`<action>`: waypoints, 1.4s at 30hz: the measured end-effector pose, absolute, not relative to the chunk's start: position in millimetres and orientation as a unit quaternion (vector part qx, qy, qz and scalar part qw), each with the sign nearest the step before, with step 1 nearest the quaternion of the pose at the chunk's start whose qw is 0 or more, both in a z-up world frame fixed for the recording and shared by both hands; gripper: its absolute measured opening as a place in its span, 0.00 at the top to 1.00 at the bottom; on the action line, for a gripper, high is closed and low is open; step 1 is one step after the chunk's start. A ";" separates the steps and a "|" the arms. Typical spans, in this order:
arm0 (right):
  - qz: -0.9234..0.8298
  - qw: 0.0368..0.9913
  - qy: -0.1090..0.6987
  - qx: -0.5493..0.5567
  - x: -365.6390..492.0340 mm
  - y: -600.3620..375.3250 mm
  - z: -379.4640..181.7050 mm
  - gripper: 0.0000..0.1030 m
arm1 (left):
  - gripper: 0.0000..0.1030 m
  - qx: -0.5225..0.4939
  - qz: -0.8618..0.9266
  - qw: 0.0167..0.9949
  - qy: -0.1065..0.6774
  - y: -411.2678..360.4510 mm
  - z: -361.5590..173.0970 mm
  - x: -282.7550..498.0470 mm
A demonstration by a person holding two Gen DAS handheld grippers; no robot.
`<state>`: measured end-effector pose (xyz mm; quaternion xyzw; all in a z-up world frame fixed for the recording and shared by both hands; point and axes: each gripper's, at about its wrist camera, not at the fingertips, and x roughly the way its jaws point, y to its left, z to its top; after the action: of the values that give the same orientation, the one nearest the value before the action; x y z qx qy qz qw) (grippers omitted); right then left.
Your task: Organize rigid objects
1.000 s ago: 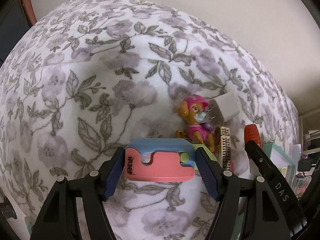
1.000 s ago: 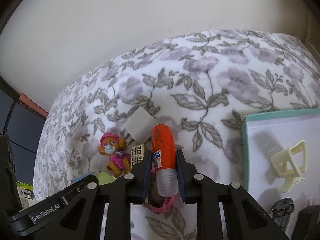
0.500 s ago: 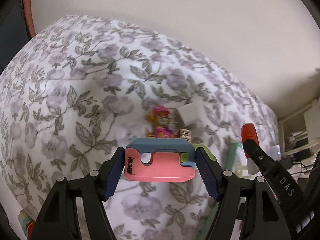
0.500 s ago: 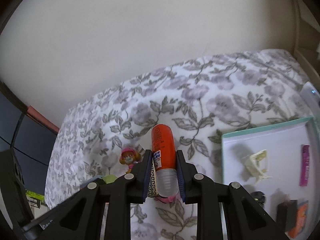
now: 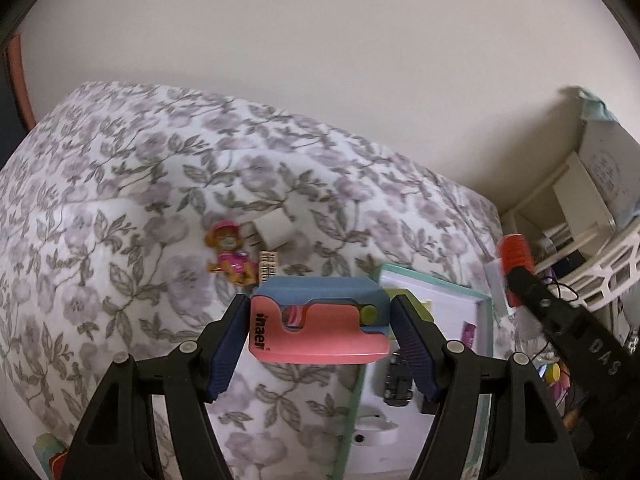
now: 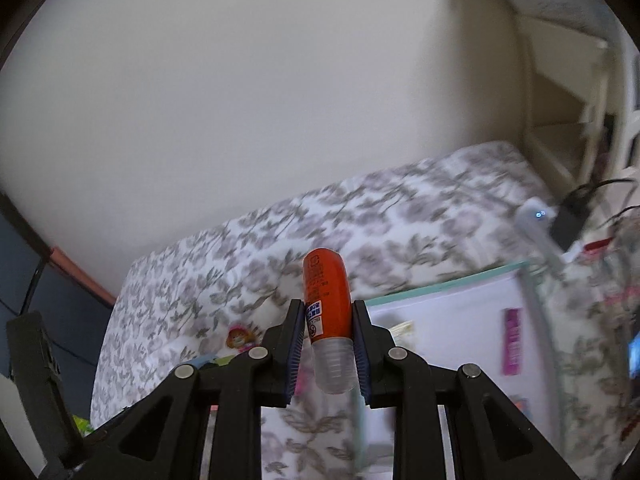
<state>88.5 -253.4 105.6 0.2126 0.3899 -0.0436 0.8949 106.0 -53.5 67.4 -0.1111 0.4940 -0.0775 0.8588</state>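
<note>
The left gripper is clamped on a pink and blue gadget, held up in the air above the floral bedspread, while the right gripper pinches an orange tube with its clear cap end pointing back at the camera. Down on the bedspread there's a little pup toy just beside a white plug. The teal-rimmed tray sits off to the right with a few small bits in it.

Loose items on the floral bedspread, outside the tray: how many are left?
3 visible: a pink-hatted puppy figurine, a white plug adapter beside it, and a patterned rectangular piece just below; the pink-and-blue block in the left gripper may hide more.
</note>
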 end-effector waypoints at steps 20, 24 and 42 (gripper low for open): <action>-0.138 0.856 0.435 0.243 72.5 -358.1 57.9 0.76 | 0.30 -0.018 -0.120 0.843 0.525 -147.9 31.6 119.5; -0.139 0.834 0.470 0.254 83.6 -361.9 23.4 0.76 | 0.30 -0.006 -0.113 0.826 0.552 -156.1 0.9 128.1; -0.156 0.794 0.534 0.246 100.3 -369.1 -39.3 0.76 | 0.30 -0.001 -0.133 0.808 0.575 -178.6 -46.4 139.9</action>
<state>100.3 -369.1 -39.3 0.2459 0.5342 -0.1557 0.7937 139.9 -178.6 -46.4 -0.0013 0.5746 -0.1334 0.8075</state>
